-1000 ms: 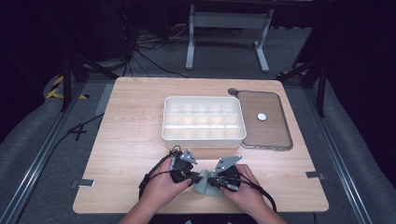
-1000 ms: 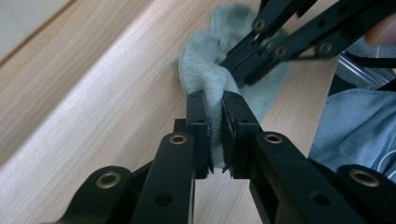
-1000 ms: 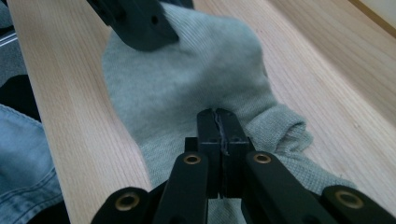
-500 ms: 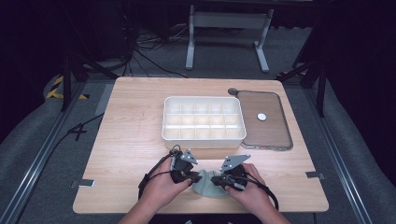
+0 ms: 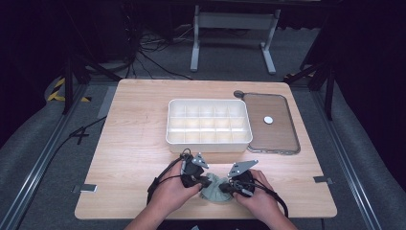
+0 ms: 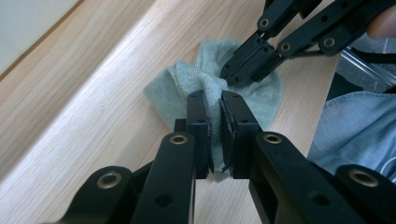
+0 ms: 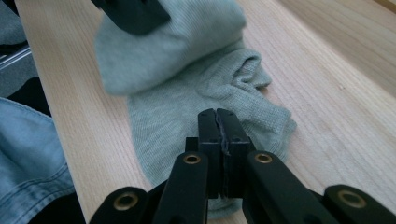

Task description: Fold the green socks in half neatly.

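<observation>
Sock (image 5: 214, 190), pale green and crumpled, lies at the near edge of the table (image 5: 134, 143) between both hands. The left tongs (image 6: 215, 122) pinch a raised fold of it between nearly shut jaws; the right tongs (image 7: 218, 135) are clamped tight on the sock's other end. Compared with a second ago, the right hand (image 5: 253, 194) has slid slightly rightward and the fabric looks more bunched. Farther off, the white divided tray (image 5: 209, 143) and the brown lid (image 5: 273, 139) to its right sit unchanged.
</observation>
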### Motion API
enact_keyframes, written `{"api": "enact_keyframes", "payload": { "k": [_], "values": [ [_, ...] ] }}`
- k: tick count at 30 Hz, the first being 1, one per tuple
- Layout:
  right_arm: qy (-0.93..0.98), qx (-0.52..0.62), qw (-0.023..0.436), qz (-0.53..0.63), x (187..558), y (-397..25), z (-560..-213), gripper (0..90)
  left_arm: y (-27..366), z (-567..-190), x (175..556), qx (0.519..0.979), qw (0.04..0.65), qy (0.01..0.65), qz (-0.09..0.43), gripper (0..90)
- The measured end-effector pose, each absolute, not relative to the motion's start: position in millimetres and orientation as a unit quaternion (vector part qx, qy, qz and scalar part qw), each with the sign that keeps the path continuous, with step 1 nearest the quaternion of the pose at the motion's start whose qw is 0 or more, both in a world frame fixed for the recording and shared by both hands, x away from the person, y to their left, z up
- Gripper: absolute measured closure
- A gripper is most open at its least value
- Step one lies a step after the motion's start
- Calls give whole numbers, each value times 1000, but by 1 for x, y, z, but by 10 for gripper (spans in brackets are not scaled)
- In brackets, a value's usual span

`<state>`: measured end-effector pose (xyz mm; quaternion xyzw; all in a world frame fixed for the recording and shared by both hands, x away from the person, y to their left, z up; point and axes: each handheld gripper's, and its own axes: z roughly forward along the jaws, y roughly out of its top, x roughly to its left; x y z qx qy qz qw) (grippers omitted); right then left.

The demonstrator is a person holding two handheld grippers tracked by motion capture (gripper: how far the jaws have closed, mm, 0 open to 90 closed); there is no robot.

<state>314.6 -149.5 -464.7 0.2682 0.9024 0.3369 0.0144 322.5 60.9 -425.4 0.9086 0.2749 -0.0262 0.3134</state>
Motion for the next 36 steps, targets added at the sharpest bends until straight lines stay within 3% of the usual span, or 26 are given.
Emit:
{"api": "enact_keyframes", "payload": {
  "k": [23,25,27,31,36],
  "values": [
    [897,272,10,347,314,-153,-466,898,36,-439,318,912,320,253,-29,824],
    [898,272,9,347,315,-153,-466,898,39,-439,319,907,329,258,-39,804],
    [898,273,11,346,315,-154,-466,897,41,-438,320,889,364,269,-72,696],
    [902,271,17,336,312,-158,-462,868,55,-429,322,870,406,261,-103,616],
    [900,277,28,335,310,-169,-451,861,76,-419,328,867,406,280,-76,657]
  ]
}}
